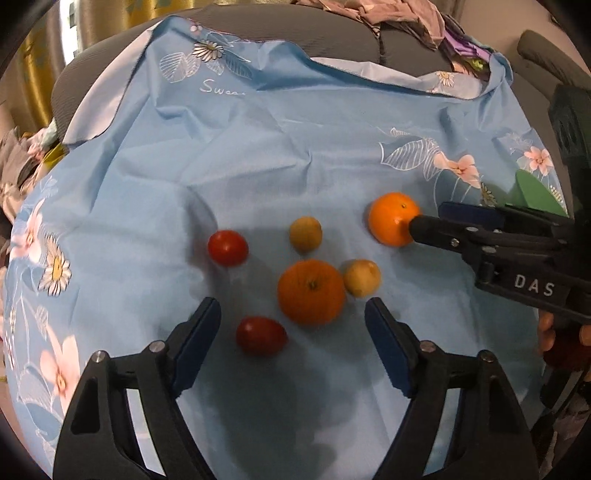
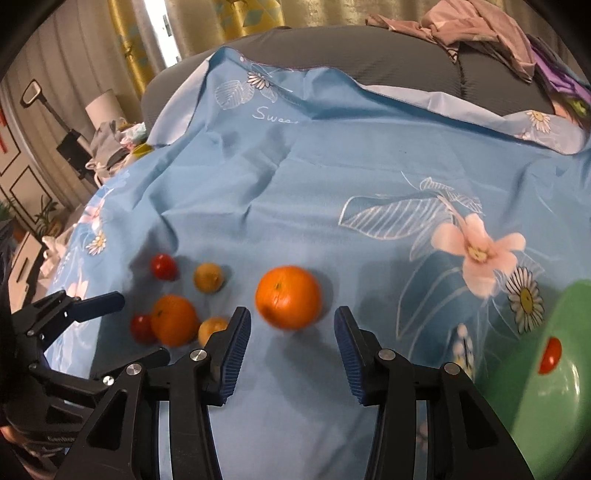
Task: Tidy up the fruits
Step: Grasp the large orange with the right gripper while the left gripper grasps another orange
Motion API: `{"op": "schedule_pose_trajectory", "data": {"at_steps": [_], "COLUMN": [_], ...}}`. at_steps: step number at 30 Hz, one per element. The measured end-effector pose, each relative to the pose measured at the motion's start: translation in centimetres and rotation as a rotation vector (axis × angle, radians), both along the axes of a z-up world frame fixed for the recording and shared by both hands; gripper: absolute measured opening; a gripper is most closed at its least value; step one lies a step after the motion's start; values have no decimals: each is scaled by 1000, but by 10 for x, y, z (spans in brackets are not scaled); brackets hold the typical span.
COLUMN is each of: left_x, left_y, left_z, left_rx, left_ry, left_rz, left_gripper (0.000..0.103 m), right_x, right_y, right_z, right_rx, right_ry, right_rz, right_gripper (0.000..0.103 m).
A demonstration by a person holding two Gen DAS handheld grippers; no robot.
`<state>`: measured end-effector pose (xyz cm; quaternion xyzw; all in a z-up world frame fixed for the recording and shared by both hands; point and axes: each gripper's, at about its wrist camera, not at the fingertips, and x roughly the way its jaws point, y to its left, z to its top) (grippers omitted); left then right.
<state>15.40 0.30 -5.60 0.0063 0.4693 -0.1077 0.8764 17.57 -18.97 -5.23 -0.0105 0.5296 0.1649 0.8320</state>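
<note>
Fingers of the left gripper [image 1: 291, 314], black with blue ribbed pads, stand wide apart and grip nothing. Between and just beyond them on the light blue flowered cloth [image 1: 258, 155] lies a dark red tomato [image 1: 261, 335], free of both pads. Just past it sits a large orange with a stem mark [image 1: 311, 291], and close beside that, to its right, a small yellowish round fruit [image 1: 362, 277]. Farther on lie a second small yellowish fruit [image 1: 305, 234] and a second red tomato [image 1: 228, 247], each apart from its neighbours.

The right gripper [image 2: 291, 325], built the same way, holds its pads partly open with nothing clamped. A second large orange [image 2: 288, 296] lies on the cloth in line with the gap and just beyond the tips; in the left wrist view one black fingertip overlaps its side, though whether it touches I cannot tell. The orange is well apart from the cluster of five.

At the right edge of the right wrist view stands a green plastic bowl [image 2: 528, 369], with one small red tomato [image 2: 550, 354] inside it.

Beyond the cloth rises a grey cushioned sofa back [image 2: 369, 51], with crumpled mauve clothing [image 2: 480, 29] heaped on top. Yellow curtains [image 2: 207, 22] hang behind.
</note>
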Motion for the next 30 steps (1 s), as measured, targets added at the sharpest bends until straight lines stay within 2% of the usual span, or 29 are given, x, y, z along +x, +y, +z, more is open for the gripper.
{"op": "schedule_pose_trajectory", "data": {"at_steps": [4, 9, 15, 25, 30], "left_x": [12, 18, 22, 23, 20], "left_y": [-3, -5, -10, -12, -10], "left_z": [-9, -16, -19, -17, -8], "left_rx": [24, 22, -13, 1, -10], "left_ry": [27, 46, 64, 51, 27], "left_rz": [-23, -37, -56, -59, -45], "left_gripper": [68, 63, 42, 41, 41], "right_x": [11, 18, 23, 23, 20], "right_y": [2, 5, 13, 6, 1], "right_z": [-11, -16, -23, -27, -18], "right_rx": [-3, 31, 35, 66, 102], "right_ry": [20, 35, 60, 48, 28], "right_rz": [0, 10, 36, 16, -4], "right_gripper": [49, 51, 51, 48, 48]}}
